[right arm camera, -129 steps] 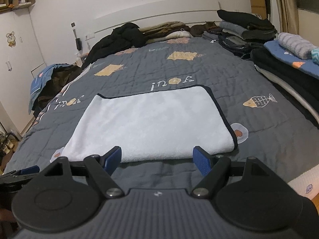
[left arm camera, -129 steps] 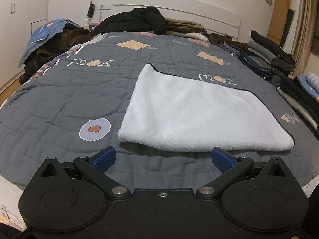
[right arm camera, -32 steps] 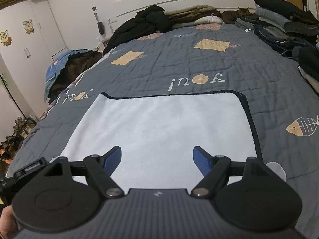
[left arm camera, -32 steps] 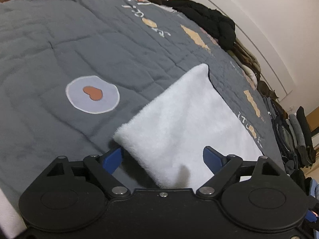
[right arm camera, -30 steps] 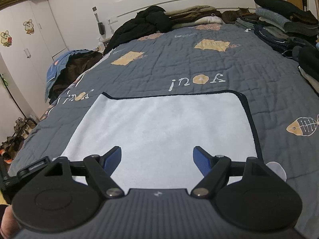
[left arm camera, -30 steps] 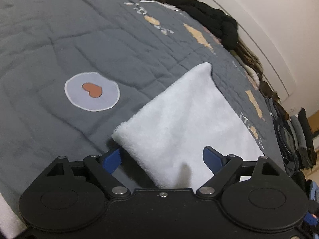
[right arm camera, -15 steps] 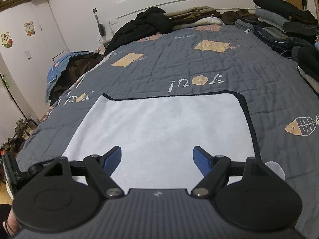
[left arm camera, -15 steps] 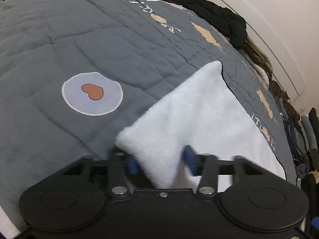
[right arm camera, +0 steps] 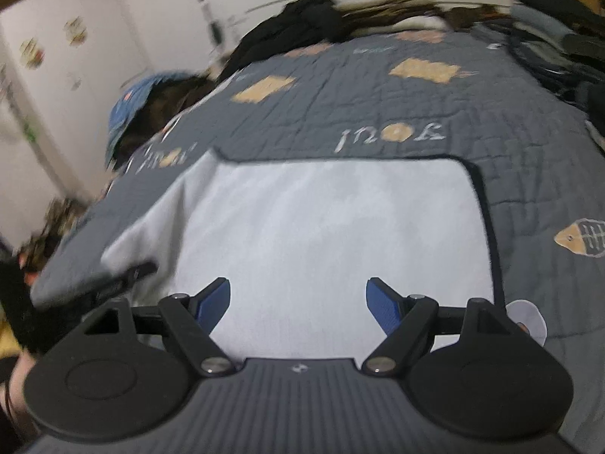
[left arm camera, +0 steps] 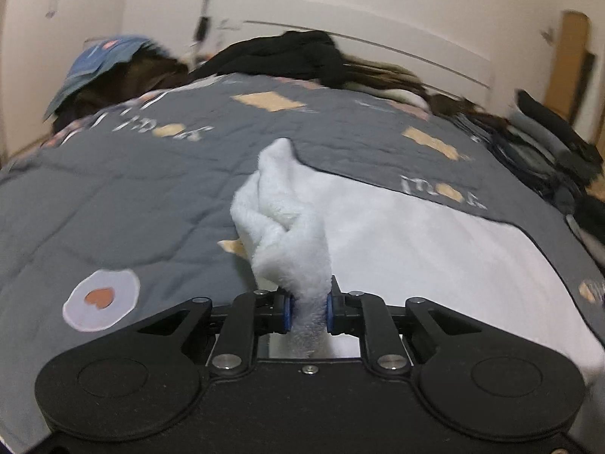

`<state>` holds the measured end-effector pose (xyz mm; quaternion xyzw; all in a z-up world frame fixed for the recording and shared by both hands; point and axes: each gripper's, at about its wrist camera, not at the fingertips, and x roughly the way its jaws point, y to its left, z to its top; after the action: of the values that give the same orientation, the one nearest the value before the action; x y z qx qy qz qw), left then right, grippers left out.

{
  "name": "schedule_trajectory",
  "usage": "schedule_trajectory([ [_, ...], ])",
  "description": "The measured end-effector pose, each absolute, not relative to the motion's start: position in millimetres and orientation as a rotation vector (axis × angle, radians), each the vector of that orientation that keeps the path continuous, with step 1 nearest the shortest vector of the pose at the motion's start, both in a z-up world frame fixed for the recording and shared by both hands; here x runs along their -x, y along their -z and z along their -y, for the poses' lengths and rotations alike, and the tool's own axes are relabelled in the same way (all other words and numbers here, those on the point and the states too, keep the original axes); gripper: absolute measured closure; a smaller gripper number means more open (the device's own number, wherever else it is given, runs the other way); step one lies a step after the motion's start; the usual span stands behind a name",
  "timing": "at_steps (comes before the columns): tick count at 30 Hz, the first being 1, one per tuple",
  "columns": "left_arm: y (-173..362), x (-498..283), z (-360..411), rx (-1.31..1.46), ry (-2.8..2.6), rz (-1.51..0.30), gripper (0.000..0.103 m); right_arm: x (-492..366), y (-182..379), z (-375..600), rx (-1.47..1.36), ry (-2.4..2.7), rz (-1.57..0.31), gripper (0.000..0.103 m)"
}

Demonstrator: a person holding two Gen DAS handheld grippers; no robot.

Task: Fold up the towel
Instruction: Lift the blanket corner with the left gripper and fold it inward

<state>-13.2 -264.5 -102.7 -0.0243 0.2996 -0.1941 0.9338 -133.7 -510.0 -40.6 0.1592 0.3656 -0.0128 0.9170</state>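
A white fluffy towel with a dark edge lies on the grey quilted bed. My left gripper is shut on the towel's near left corner, which bunches up and lifts off the quilt in front of the fingers. In the right wrist view the towel spreads flat across the middle, its left edge raised and blurred. My right gripper is open above the towel's near edge, its blue pads wide apart with nothing between them. The left gripper shows only as a dark blur at that view's left.
The grey quilt covers the bed. Dark clothes are heaped by the headboard, a blue garment lies at the far left, and folded clothes are stacked along the right side. A hand shows at the lower left.
My left gripper closed on the towel's near left corner and lifted it, bunching the cloth. The right gripper stayed open over the towel; both views are now motion-blurred.
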Motion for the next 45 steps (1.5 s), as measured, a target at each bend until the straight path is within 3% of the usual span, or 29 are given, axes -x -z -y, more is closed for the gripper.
schedule_trajectory([
  [11,103.2,16.0,274.3,0.017,0.456,-0.597,0.087,137.2,57.9,495.1,-0.214,-0.05,-0.917,0.025],
  [37,132.9,45.0,339.6,-0.31,0.849,-0.58,0.087,169.0,44.9,543.4,-0.286,0.037,-0.835,0.025],
  [45,130.3,62.4,343.2,-0.417,0.845,-0.509,0.075,163.6,52.7,555.3,-0.461,-0.013,-0.801,0.025],
])
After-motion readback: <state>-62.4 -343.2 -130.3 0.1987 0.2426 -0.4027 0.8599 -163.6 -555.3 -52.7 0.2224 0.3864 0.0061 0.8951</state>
